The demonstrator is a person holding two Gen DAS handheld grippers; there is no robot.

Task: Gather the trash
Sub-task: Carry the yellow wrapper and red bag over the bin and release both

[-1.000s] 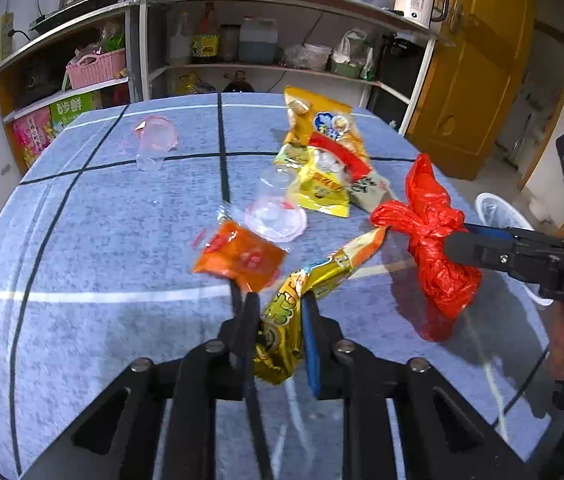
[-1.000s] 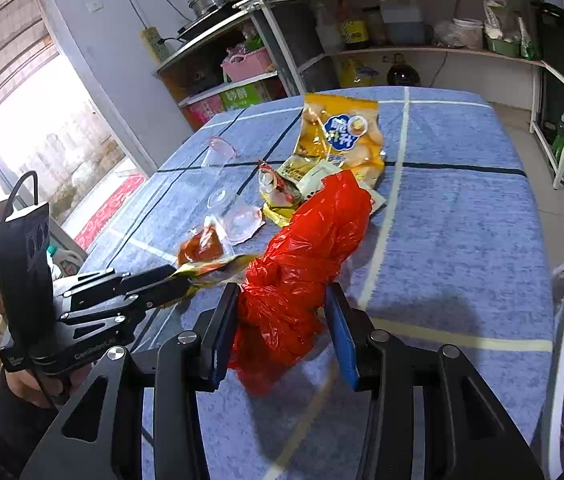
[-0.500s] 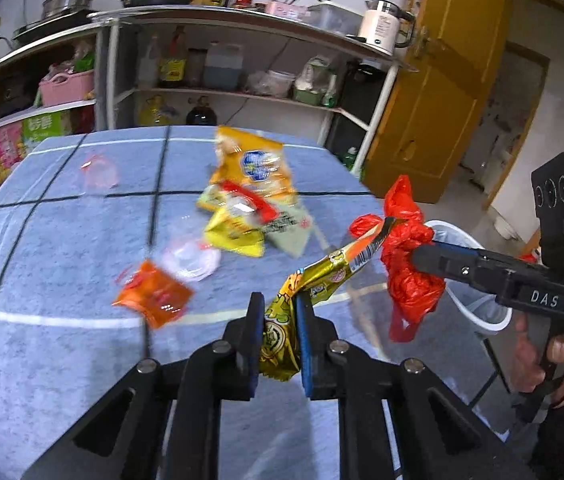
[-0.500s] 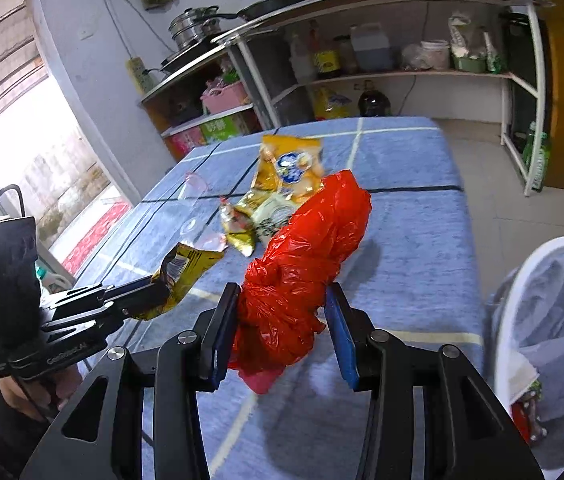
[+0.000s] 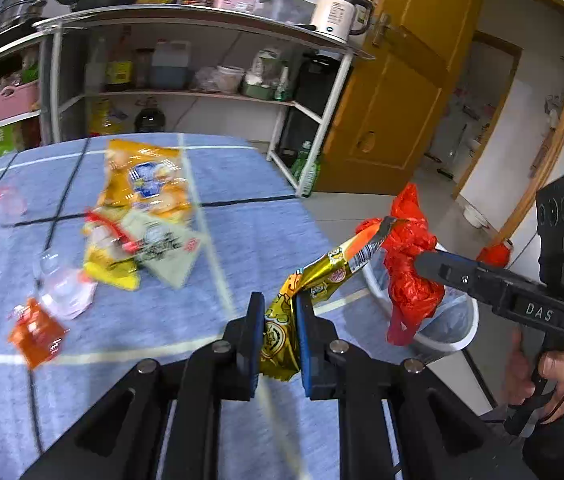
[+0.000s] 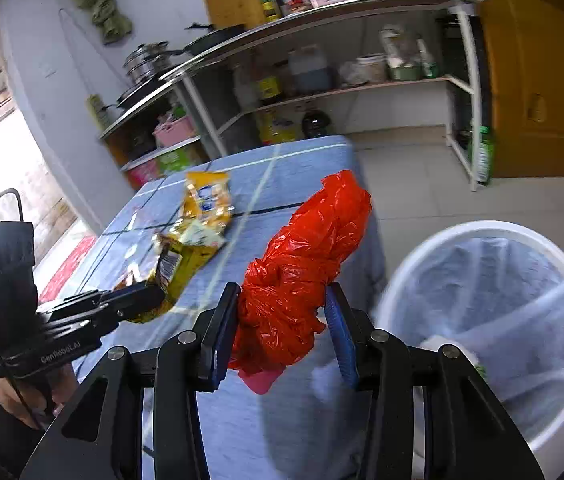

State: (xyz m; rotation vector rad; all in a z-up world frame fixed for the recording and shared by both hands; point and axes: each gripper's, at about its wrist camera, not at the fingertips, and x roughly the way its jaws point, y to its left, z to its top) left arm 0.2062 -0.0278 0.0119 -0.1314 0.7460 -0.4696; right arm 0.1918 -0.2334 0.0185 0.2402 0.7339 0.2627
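We hold a light, crinkly gold wrapper [image 5: 282, 332] pinched at its lower end in the left gripper [image 5: 278, 344] and a soft, crushable red bag [image 6: 302, 264] clamped mid-bundle in the right gripper [image 6: 282, 332], both raised beside the white bin [image 6: 494, 320].

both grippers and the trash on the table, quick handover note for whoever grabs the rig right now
Left gripper: shut on the gold snack wrapper, held above the table's edge.
Right gripper: shut on the crumpled red plastic bag, beside the white bin, not yet over its opening.
Done: both pieces are lifted; the bin already holds some trash.
Left: drop both in the bin, then clear the blue table: yellow snack bag, small packet pile, clear plastic cup, orange sachet, another clear cup.
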